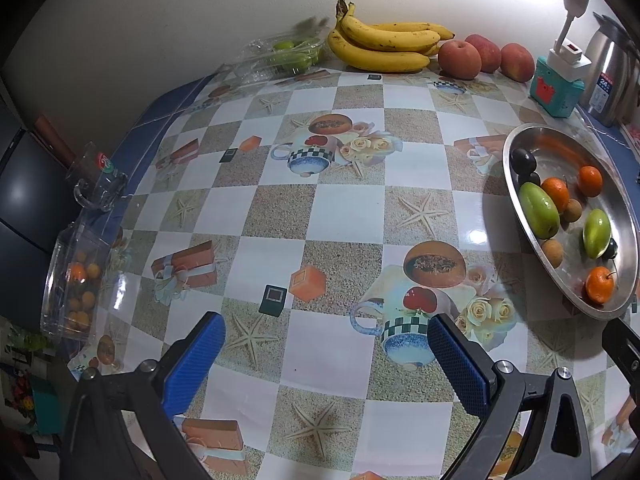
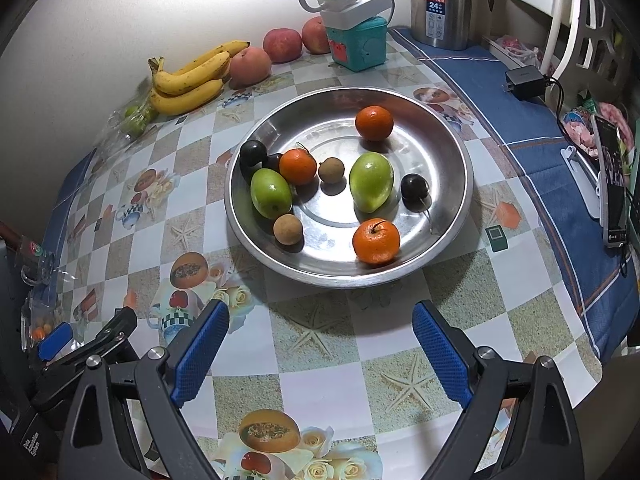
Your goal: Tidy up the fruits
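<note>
The clear box (image 1: 74, 280) at the desk's (image 1: 320, 216) left edge is blurred by glare; small orange fruits show inside, too dim to count. A second clear box (image 1: 280, 54) by the wall holds green fruits, also hard to count. In the left view the tray's (image 2: 448, 136) right side is cut off by the frame edge.

The left claw (image 1: 326, 354) is spread wide over the bare desk, holding nothing and touching nothing. The right claw (image 2: 320, 344) is likewise spread wide and holds nothing, just short of the tray's near rim.

In the tray: three oranges (image 2: 376, 242), two green fruits (image 2: 371, 181), two small brown fruits (image 2: 288, 229), and three dark plums (image 2: 415, 187), two of them touching at the left rim. Against the wall lie one bunch of bananas (image 2: 188, 80) and three apples (image 2: 250, 66), with a kettle (image 2: 442, 2) further right.
</note>
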The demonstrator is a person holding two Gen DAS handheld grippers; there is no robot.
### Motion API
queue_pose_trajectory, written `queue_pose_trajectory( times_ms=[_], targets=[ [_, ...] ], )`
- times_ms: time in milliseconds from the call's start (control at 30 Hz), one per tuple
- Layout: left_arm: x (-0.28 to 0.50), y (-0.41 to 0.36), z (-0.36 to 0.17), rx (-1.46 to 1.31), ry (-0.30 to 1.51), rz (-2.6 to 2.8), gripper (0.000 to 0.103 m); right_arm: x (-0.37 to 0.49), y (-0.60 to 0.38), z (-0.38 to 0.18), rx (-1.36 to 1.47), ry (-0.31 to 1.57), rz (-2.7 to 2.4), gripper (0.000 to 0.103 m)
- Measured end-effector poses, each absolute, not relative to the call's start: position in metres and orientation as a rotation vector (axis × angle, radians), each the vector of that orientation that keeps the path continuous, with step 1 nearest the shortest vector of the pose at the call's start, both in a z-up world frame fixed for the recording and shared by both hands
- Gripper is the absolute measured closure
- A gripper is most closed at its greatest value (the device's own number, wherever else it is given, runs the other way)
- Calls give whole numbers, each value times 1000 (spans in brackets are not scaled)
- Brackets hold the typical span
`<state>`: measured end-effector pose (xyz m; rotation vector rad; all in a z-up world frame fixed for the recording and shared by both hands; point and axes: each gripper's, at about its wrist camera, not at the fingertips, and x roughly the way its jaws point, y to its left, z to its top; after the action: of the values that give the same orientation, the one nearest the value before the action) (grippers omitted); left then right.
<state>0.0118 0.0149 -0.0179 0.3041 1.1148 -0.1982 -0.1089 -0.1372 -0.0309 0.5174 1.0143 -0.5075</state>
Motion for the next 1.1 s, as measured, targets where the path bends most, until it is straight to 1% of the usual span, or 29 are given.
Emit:
queue_pose_trajectory(
  times_ms=[1100],
  targets=[
    [12,16,-19,307,1118,-195,0,-108,-136,-33,519,1025,-510,10]
  ],
)
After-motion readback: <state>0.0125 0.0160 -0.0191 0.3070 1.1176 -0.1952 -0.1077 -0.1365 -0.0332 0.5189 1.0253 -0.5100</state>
